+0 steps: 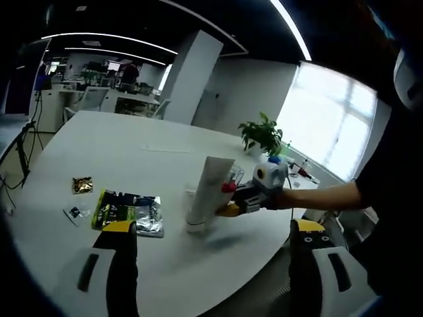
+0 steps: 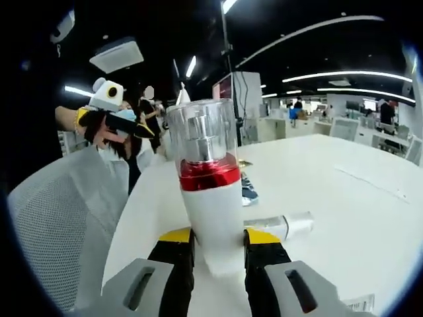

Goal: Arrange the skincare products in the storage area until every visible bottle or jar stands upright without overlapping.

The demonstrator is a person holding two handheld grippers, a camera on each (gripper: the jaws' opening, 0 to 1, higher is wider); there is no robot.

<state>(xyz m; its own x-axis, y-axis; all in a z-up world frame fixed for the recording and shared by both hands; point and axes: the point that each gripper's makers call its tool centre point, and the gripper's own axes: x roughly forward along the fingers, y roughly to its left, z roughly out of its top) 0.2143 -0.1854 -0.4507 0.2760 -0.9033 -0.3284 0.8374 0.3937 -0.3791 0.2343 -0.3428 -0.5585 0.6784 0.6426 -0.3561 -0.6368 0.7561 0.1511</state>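
My right gripper (image 2: 219, 239) is shut on the lower body of a white bottle (image 2: 210, 198) with a red band and a clear cap, held upright near the table's edge. Just behind it a white tube (image 2: 277, 226) lies flat. In the left gripper view the right gripper (image 1: 232, 206) comes in from the right with the bottle (image 1: 231, 181), next to a tall white tube (image 1: 207, 191) that stands on its narrow end. My left gripper (image 1: 215, 238) is open and holds nothing, back from both. It also appears, raised in a hand, as the left gripper (image 2: 132, 125).
A green sachet pack (image 1: 129, 211), a small gold packet (image 1: 82, 185) and a small tag (image 1: 74, 212) lie on the white table (image 1: 132, 145). A potted plant (image 1: 262, 135) stands at the far edge. A grey mesh chair (image 2: 59, 218) sits beside the table.
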